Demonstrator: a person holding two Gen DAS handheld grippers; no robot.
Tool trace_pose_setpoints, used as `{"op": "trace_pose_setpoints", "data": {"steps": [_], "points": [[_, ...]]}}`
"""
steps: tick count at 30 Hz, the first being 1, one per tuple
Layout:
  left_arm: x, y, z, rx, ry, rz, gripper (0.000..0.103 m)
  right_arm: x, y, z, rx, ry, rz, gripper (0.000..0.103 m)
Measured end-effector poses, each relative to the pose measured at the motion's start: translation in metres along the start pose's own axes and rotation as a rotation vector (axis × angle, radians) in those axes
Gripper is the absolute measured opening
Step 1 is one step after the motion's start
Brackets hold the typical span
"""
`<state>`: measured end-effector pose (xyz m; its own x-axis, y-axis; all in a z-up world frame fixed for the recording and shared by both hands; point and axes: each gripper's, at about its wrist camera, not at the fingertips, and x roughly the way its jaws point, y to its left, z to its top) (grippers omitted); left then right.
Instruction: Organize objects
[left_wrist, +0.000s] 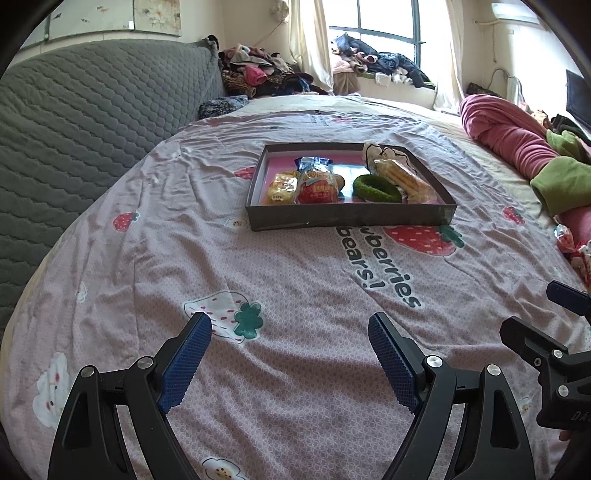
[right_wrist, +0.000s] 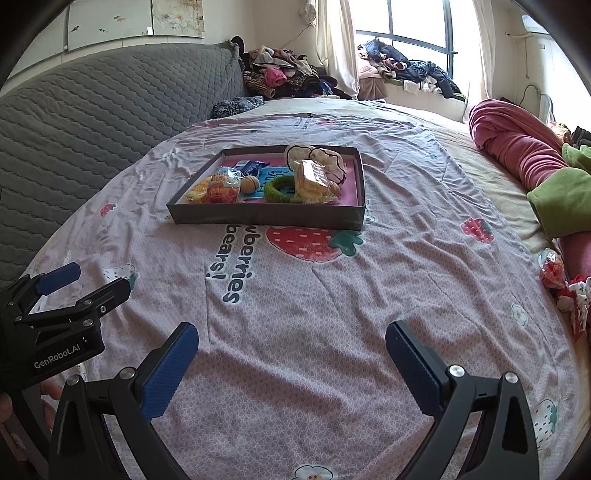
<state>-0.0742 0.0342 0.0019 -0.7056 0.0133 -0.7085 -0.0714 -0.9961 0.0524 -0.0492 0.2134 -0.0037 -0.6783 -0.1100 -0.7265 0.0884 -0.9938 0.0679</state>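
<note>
Both the left gripper (left_wrist: 290, 326) and the right gripper (right_wrist: 291, 336) are held side by side low in frame, tilted down at the pink strawberry-print bedsheet (left_wrist: 295, 280), blue pads spread wide with nothing pinched. Plenty of bare sheet is left before the shallow dark cardboard tray (left_wrist: 351, 218), parked mid-frame with snack packets and a fuzzy green ring (left_wrist: 376, 189) inside. A crinkly red-and-white wrapper (right_wrist: 552, 269) by the right edge is shown more clearly in the right view.
</note>
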Motion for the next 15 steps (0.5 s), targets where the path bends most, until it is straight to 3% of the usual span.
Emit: {"op": "trace_pose_setpoints", "data": {"steps": [15], "points": [[0.010, 0.005, -0.011, -0.014, 0.011, -0.003, 0.088, 0.011, 0.000, -0.011, 0.002, 0.022, -0.002, 0.102]]}}
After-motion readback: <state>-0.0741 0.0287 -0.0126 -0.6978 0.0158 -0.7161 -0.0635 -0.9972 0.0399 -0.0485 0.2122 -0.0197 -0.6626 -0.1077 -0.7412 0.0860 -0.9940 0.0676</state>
